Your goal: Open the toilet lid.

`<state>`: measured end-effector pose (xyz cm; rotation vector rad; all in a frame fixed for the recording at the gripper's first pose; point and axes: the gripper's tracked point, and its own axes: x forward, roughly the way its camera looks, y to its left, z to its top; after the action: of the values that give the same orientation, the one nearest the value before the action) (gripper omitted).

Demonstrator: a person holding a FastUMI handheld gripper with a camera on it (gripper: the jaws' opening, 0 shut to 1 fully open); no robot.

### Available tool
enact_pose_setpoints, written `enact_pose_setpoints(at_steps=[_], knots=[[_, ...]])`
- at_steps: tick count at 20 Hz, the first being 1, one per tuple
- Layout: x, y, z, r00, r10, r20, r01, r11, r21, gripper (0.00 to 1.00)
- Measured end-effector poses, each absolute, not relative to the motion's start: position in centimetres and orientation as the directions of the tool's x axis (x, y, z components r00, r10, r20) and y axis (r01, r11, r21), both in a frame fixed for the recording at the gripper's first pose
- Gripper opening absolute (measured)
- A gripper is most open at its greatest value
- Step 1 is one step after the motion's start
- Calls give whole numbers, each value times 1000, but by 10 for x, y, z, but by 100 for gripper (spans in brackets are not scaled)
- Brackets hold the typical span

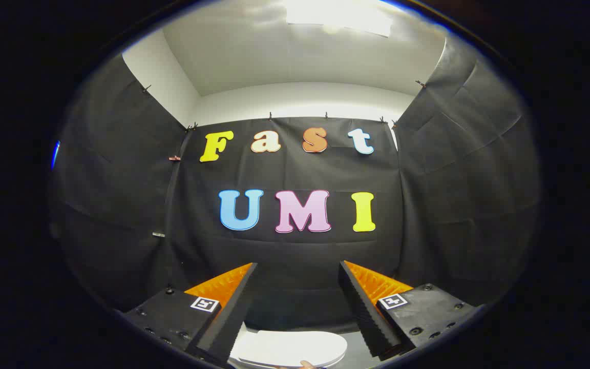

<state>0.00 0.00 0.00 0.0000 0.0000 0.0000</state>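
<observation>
Fingers (297, 271) spread wide with nothing between them, toilet lid (290, 348) sitting low between and under them. Aimed this high at the wall, they could easily miss its edge.

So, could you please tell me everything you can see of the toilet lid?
The lid is white, smooth and rounded, plastic by its look. It lies flat and closed, low between the open tongs, whose fingers stand wide apart on either side without touching it. Its far edge curves toward the black cloth wall. Something small meets its near edge; I cannot tell what.
</observation>
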Motion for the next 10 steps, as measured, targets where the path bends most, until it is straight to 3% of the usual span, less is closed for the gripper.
enact_pose_setpoints(at_steps=[10], knots=[[8,8,-8,1000,20,-21,-20,1000,-13,97]])
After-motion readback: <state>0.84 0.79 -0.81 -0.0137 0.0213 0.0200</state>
